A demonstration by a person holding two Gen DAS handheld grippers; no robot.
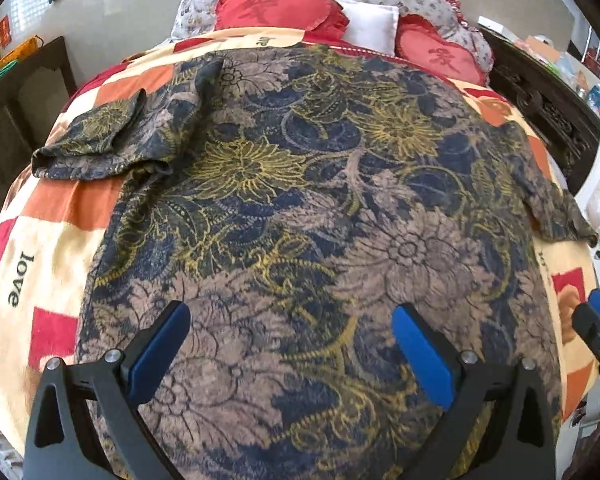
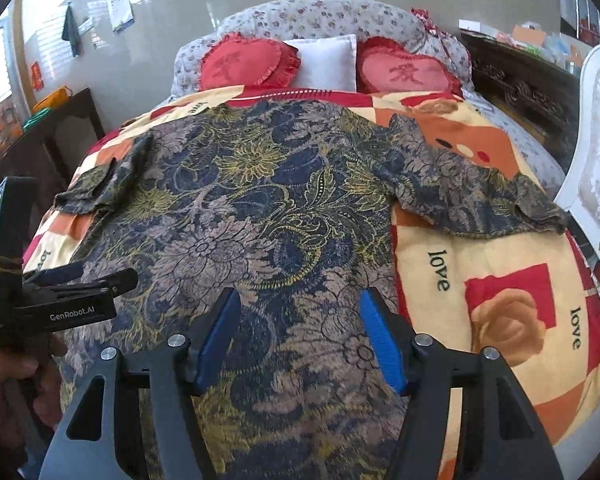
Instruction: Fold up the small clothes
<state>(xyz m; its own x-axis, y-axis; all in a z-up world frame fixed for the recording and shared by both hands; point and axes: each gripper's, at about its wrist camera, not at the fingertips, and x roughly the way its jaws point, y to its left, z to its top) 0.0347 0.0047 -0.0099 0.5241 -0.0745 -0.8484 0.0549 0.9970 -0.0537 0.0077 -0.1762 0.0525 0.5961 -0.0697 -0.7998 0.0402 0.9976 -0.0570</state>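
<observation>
In the left wrist view, a floral-print short-sleeved shirt (image 1: 300,208) lay spread flat across most of the frame on a patchwork quilt (image 1: 48,248) printed with the word "love", covering a bed. One sleeve (image 1: 100,140) reached toward the upper left, slightly bunched; the other ran to the right edge. The left gripper (image 1: 292,340) hung over the shirt's near end at the bottom of the frame, its blue fingers (image 1: 420,356) spread wide with nothing between them but the cloth below. At the lower right edge a part of the right gripper (image 1: 596,328) showed. Two red heart-shaped cushions (image 1: 276,10) and a white pillow (image 1: 370,24) sat at the top.

In the right wrist view, the shirt filled the centre and left, its right sleeve (image 2: 480,196) stretched out over the quilt toward the right. The right gripper's fingers were parted wide above the shirt's near part, pinching nothing. The left gripper appeared at the left edge, held in a hand (image 2: 24,376).
</observation>
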